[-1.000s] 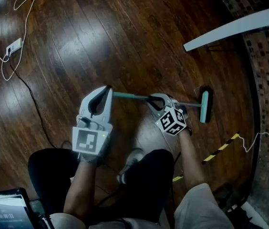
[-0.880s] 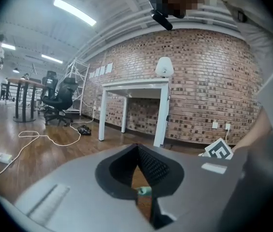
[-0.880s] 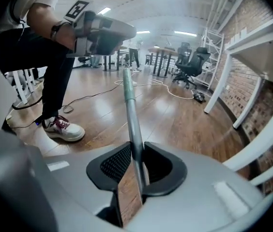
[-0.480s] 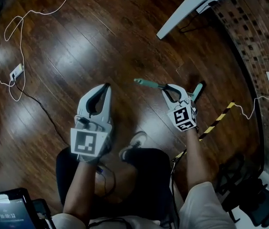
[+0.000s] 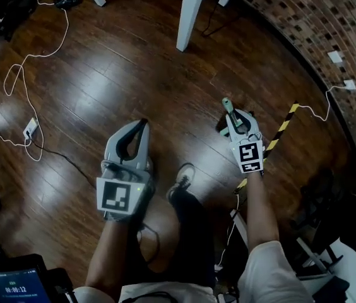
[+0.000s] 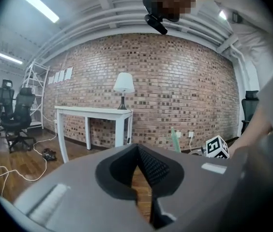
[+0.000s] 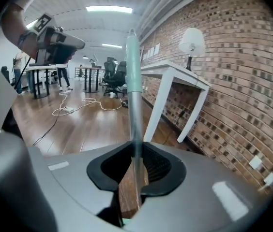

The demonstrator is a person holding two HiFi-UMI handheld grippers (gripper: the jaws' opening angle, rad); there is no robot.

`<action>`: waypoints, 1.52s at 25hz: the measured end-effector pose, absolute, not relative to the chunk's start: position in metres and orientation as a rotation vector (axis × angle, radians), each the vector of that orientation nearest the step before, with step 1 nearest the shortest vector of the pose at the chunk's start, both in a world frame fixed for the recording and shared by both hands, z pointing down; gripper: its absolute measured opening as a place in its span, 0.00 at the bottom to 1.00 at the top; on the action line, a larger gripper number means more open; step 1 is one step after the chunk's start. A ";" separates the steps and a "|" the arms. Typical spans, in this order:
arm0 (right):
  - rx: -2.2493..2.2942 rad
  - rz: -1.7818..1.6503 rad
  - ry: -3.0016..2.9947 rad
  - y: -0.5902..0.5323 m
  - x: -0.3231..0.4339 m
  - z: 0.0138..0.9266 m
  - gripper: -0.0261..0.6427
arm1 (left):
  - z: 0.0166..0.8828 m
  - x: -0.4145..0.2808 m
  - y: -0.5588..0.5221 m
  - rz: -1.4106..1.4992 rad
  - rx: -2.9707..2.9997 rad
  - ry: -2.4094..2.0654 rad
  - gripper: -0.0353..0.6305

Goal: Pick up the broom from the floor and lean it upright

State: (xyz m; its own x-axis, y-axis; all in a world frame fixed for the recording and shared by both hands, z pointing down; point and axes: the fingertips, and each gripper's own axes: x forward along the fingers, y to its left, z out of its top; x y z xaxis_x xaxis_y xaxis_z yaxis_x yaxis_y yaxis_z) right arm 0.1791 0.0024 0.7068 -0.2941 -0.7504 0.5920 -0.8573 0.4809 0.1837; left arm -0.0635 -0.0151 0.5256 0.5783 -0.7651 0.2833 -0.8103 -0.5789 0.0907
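While the broom [image 5: 227, 105] waits to be leaned against something, the right gripper [image 5: 235, 117] carries it on end, with the handle pointing up at the head camera so that only a short green stub shows. In the right gripper view the shaft [image 7: 133, 81] rises straight out from between the pads. The jaws, which have just been closing further, are clamped on it. A firmer squeeze makes sense when one gripper alone keeps a long pole upright. The brush end is hidden beneath the gripper, so I cannot tell whether it touches the floor [image 5: 121, 62].

The left gripper [image 5: 141, 125] hangs at 9 o'clock of the right one, well apart from the broom. Its own view shows the jaw tips together with nothing between them. It takes no part in the hold and seems free to steady the shaft if the pole tips.

The brick wall [image 5: 304, 17] sweeps round from 12 to 3 o'clock of the broom and lies near it, with a white table leg [image 5: 189, 14] at 11 o'clock. The wall is probably the chosen rest — the broom is up, but the lean is not yet made.
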 end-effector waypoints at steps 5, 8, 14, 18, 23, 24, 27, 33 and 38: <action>1.460 0.334 -2.073 0.032 0.205 0.663 0.17 | 0.492 -0.041 -0.010 0.317 2.635 -1.208 0.06; 1.522 0.430 -2.056 0.052 0.216 0.636 0.17 | 0.465 -0.027 -0.011 0.328 2.652 -1.153 0.06; 1.626 0.512 -2.036 0.067 0.208 0.584 0.17 | 0.434 -0.015 -0.020 0.316 2.667 -1.050 0.06; 1.695 0.497 -2.038 0.056 0.194 0.539 0.17 | 0.425 -0.020 -0.034 0.313 2.704 -1.038 0.06; 1.736 0.438 -2.056 0.033 0.185 0.505 0.17 | 0.414 -0.018 -0.069 0.276 2.720 -1.071 0.06; 1.743 0.432 -2.059 0.029 0.182 0.502 0.17 | 0.412 -0.018 -0.075 0.269 2.729 -1.074 0.06; 1.749 0.406 -2.075 0.008 0.174 0.488 0.17 | 0.408 -0.020 -0.094 0.252 2.747 -1.084 0.06; 1.739 0.349 -2.129 -0.033 0.172 0.491 0.17 | 0.423 -0.012 -0.126 0.232 2.754 -1.114 0.06; 1.645 0.341 -2.182 -0.062 0.184 0.517 0.17 | 0.445 -0.001 -0.148 0.261 2.697 -1.172 0.06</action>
State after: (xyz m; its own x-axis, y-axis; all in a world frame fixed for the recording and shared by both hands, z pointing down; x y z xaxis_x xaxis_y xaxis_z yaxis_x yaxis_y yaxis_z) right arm 0.1835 -0.0618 0.5171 -0.2383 -0.8648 0.4420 -0.9584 0.2831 0.0372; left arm -0.0012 -0.1478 0.4454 0.6721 -0.7023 0.2347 -0.7355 -0.6697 0.1024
